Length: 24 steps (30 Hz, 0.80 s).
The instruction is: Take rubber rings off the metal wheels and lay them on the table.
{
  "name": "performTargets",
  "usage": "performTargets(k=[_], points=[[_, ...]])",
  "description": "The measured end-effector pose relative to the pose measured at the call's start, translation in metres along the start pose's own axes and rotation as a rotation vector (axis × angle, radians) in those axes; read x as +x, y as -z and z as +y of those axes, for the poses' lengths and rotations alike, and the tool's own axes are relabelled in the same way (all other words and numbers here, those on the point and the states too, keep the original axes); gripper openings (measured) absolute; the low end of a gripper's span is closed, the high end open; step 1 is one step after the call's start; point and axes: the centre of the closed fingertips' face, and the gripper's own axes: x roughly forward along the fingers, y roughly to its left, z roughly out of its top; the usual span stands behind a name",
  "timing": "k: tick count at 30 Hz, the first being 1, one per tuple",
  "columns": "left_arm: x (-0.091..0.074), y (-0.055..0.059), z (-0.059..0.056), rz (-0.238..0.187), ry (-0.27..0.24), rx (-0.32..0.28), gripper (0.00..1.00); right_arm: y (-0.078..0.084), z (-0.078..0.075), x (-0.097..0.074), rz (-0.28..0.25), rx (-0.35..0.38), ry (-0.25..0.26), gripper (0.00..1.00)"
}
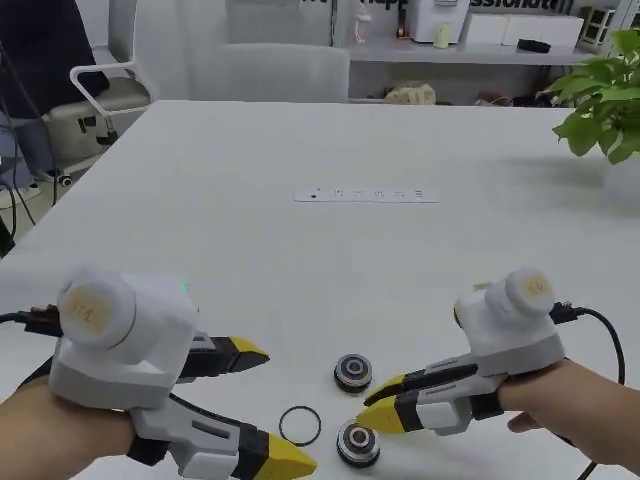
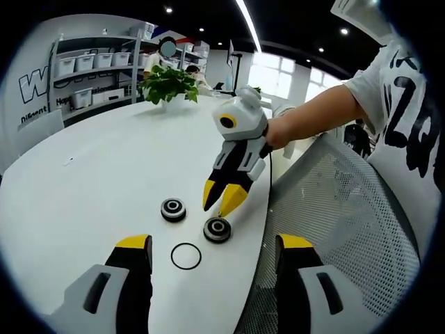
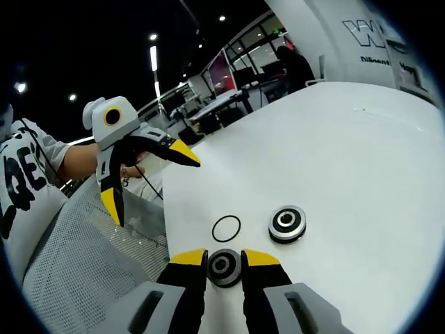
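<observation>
Because the next pull depends on where the near wheel lies against the tools, we take that wheel as our reference. Nearest to us and to the wheel's left, the left gripper has its jaws spread wide and holds nothing. Between it and the wheel, just beside the wheel's left edge, one loose rubber ring lies flat on the table, apart from both wheels. The wheel itself lies flat with its bore pointing straight up, so its axis is vertical and it has no long side in plan. We judge that it can be approached from any side. Its dark outer band we judge to be a ring not yet removed. Just over the wheel's far right edge, the right gripper points down and leftward at it, jaws a narrow gap apart. In the right gripper view the wheel sits between the two tips; we cannot tell whether they touch it. The right gripper is plainly the nearer tool. Beyond the wheel, near but not touching, the far wheel also lies flat, bore up, with a dark band around it.
</observation>
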Motion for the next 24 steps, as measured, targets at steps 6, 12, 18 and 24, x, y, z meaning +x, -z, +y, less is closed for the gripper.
performTargets(k=[6, 12, 18, 24], points=[[0.004, -0.001, 0.001, 0.000, 0.016, -0.020, 0.66, 0.005, 0.001, -0.004, 0.009, -0.004, 0.003, 0.17], [0.009, -0.003, 0.003, 0.002, 0.023, -0.028, 0.63, 0.009, 0.003, -0.005, 0.022, -0.014, 0.002, 0.17], [0.019, 0.000, 0.003, 0.030, 0.044, -0.015, 0.60, 0.013, 0.002, -0.005, 0.030, -0.028, 0.008, 0.19], [0.030, 0.006, -0.002, 0.070, 0.075, 0.002, 0.57, 0.017, 0.001, -0.006, 0.038, -0.043, 0.015, 0.19]])
